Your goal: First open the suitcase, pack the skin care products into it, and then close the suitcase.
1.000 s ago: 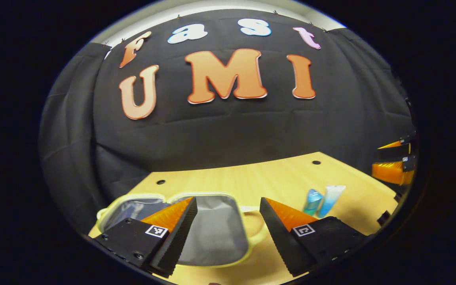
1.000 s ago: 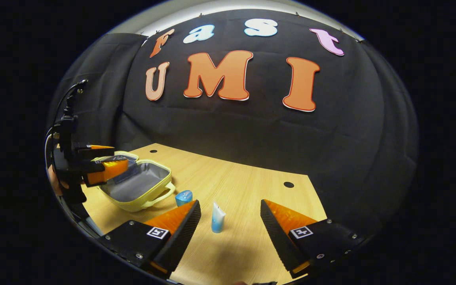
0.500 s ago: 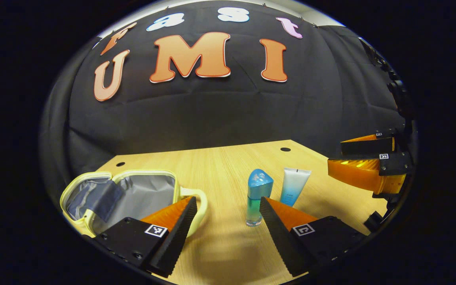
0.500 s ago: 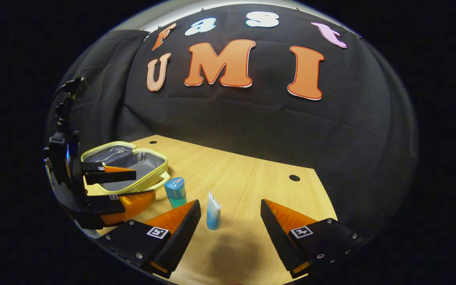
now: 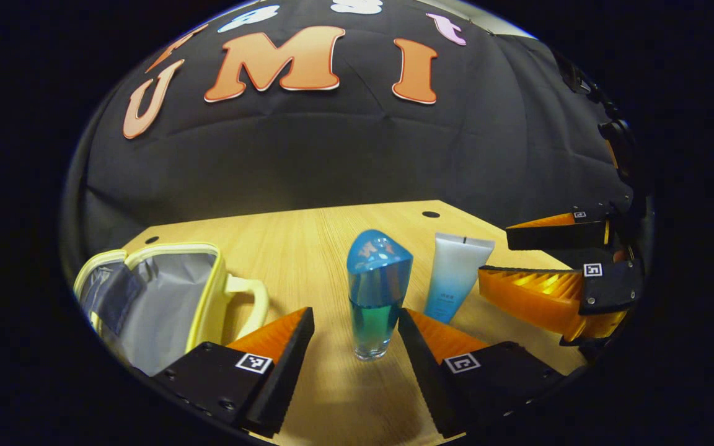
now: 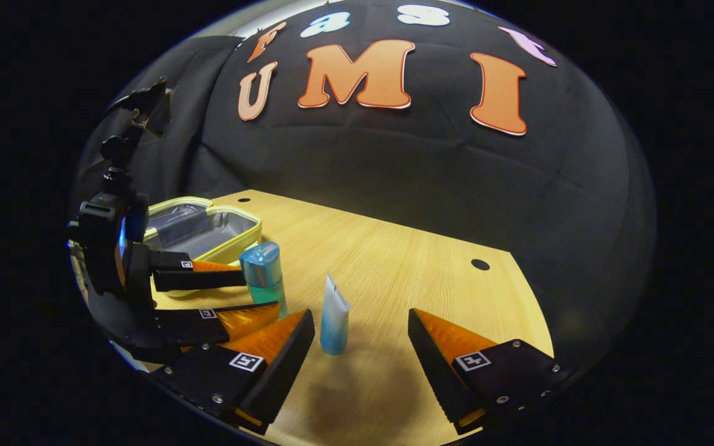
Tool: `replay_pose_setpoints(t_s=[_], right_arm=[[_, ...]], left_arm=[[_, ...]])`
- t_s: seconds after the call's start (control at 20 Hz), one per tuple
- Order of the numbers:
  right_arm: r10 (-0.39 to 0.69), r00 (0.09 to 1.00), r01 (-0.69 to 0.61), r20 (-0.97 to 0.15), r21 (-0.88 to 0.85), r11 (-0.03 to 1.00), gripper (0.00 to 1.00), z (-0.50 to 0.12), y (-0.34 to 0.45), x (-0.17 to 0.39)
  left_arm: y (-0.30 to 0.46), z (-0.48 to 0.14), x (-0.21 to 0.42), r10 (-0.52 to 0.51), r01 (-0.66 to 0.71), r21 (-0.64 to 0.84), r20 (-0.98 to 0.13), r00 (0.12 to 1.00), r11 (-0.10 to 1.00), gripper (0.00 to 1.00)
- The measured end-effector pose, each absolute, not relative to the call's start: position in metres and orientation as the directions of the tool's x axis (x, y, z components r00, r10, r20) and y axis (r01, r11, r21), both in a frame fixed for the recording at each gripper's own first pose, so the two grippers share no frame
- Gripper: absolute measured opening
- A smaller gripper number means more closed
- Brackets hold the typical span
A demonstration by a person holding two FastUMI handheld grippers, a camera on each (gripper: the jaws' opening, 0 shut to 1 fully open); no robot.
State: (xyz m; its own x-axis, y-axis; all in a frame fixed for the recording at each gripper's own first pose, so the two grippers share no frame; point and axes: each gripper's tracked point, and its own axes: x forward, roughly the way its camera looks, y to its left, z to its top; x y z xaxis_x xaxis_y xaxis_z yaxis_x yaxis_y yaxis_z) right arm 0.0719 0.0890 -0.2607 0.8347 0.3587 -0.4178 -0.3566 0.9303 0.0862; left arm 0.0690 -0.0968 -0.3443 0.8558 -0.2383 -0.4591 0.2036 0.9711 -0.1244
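2 claws open, left claw (image 5: 352, 322) now nearer bottle (image 5: 375, 291), right claw (image 6: 360, 325) nearer tube (image 6: 333, 319)

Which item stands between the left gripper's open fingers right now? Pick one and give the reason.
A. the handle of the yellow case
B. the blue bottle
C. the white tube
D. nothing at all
B: in the left gripper view the blue bottle stands upright on the table between the left gripper's spread fingers, while the white tube stands farther off and the open yellow case lies to the side.
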Motion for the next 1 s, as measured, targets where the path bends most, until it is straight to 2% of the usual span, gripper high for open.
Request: replay_pose_setpoints(t_s=[0.05,0.1,0.2,0.45,0.5,0.7,0.75,0.8,0.85,1.0], right_arm=[[0.363,0.83,-0.359,-0.423,0.093,0.929,0.96,-0.266,0.092,0.074],[0.371,0.823,-0.365,-0.431,0.1,0.926,0.96,-0.271,0.095,0.074],[0.386,0.807,-0.38,-0.447,0.107,0.919,0.96,-0.281,0.1,0.075],[0.42,0.782,-0.399,-0.461,0.148,0.905,0.9,-0.293,0.114,0.081],[0.42,0.78,-0.398,-0.463,0.151,0.905,0.88,-0.295,0.115,0.083],[0.434,0.749,-0.393,-0.5,0.191,0.899,0.68,-0.308,0.122,0.085],[0.44,0.741,-0.398,-0.507,0.196,0.896,0.66,-0.312,0.124,0.084],[0.443,0.736,-0.405,-0.512,0.192,0.894,0.58,-0.314,0.126,0.083],[0.449,0.731,-0.413,-0.513,0.19,0.891,0.59,-0.312,0.129,0.082],[0.465,0.715,-0.413,-0.522,0.221,0.883,0.39,-0.309,0.134,0.08]], left_arm=[[-0.099,-0.346,0.069,-0.255,0.215,-0.138,-0.456,0.852,0.967,0.83],[-0.102,-0.353,0.077,-0.272,0.228,-0.151,-0.443,0.854,0.962,0.74],[-0.097,-0.353,0.079,-0.246,0.221,-0.108,-0.451,0.858,0.969,0.45],[-0.091,-0.342,0.087,-0.236,0.207,-0.115,-0.456,0.858,0.972,0.4],[-0.088,-0.333,0.088,-0.231,0.2,-0.116,-0.447,0.864,0.973,0.41],[-0.067,-0.301,0.086,-0.199,0.164,-0.117,-0.432,0.879,0.979,0.4],[-0.06,-0.294,0.085,-0.184,0.151,-0.109,-0.432,0.883,0.982,0.41],[-0.052,-0.284,0.085,-0.17,0.137,-0.107,-0.424,0.889,0.985,0.4],[-0.046,-0.277,0.083,-0.16,0.127,-0.107,-0.422,0.892,0.986,0.4],[-0.022,-0.252,0.078,-0.127,0.105,-0.075,-0.409,0.904,0.992,0.4]])
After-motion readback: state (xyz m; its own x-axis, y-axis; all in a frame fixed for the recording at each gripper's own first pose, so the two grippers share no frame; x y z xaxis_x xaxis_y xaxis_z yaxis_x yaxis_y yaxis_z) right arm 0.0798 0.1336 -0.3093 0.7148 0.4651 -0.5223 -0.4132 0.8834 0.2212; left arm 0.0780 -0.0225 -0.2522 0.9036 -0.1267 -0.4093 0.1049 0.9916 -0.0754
